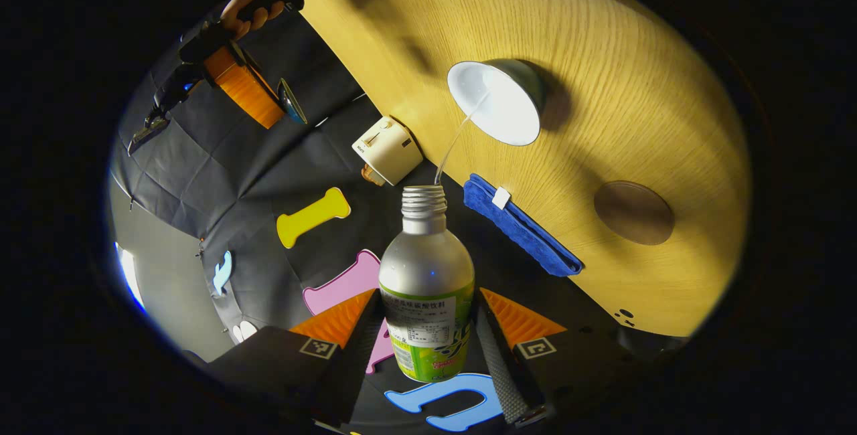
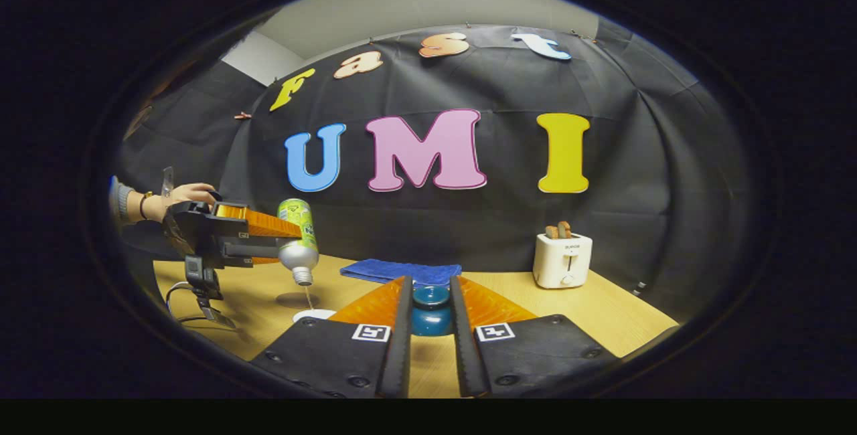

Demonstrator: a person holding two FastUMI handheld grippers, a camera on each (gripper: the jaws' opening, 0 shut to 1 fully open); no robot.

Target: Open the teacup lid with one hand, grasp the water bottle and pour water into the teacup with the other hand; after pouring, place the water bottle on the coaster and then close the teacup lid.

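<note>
Silver and green, the water bottle (image 1: pixel 427 281) sits clamped between the left gripper (image 1: pixel 428 341) fingers in the left gripper view, neck forward and tipped toward the open teacup (image 1: pixel 499 102), a thin stream arcing into its white inside; the round coaster (image 1: pixel 633 212) lies bare beyond the blue cloth (image 1: pixel 519 224). Over to the right gripper view: the right gripper (image 2: pixel 430 314) pinches the teal lid (image 2: pixel 430 311) above the table (image 2: pixel 602 308), and far left the bottle hangs mouth-down, long axis steeply tilted, over the cup's rim; toaster (image 2: pixel 562 259) at the back.
</note>
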